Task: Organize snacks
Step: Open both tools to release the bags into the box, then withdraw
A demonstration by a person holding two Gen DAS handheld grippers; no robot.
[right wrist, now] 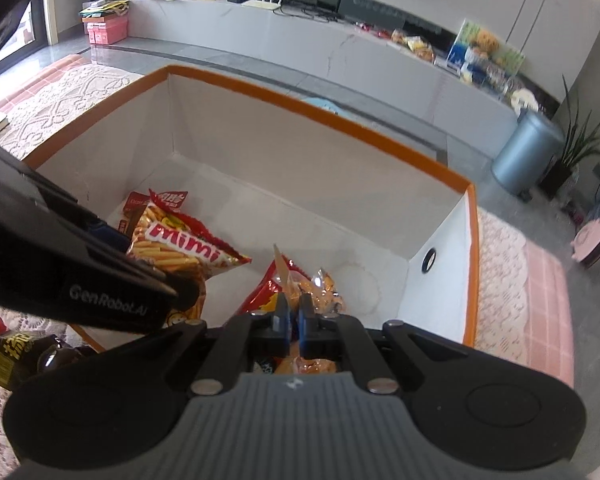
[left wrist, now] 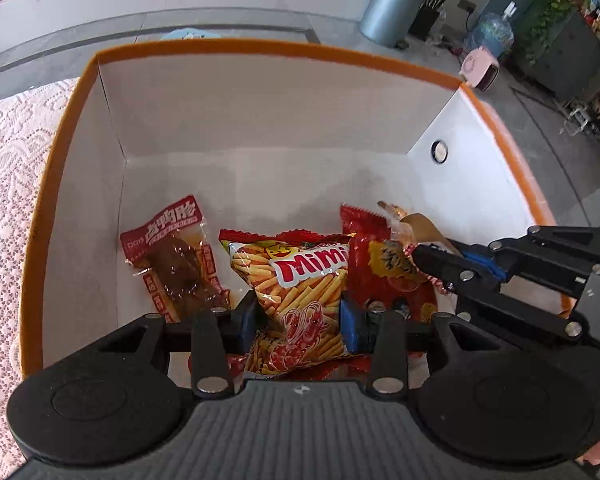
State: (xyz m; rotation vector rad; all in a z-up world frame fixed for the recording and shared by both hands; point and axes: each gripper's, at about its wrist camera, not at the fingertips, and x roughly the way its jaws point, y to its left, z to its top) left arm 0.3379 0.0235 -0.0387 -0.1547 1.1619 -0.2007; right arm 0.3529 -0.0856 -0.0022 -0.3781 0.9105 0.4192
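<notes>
Two grippers hang inside the orange-rimmed box (left wrist: 80, 92), each carrying a snack. The left gripper (left wrist: 300, 320), low centre of its own view, is clamped on the Mimi chip bag (left wrist: 300, 276) at a middling width. The right gripper (right wrist: 294, 316) has its jaws pinched tight on a clear-wrapped snack (right wrist: 324, 292); seen at mid right in the left view, that wrapper sticks out past its tips. A brown meat packet (left wrist: 176, 260) and a red packet (left wrist: 364, 264) already lie on the box floor. Judging by this, the step is dropping both snacks in; next, the jaws need to open just above the floor. Whether either held bag touches the bottom is hidden by the grippers, and the clear wrapper's contents are hard to make out.
</notes>
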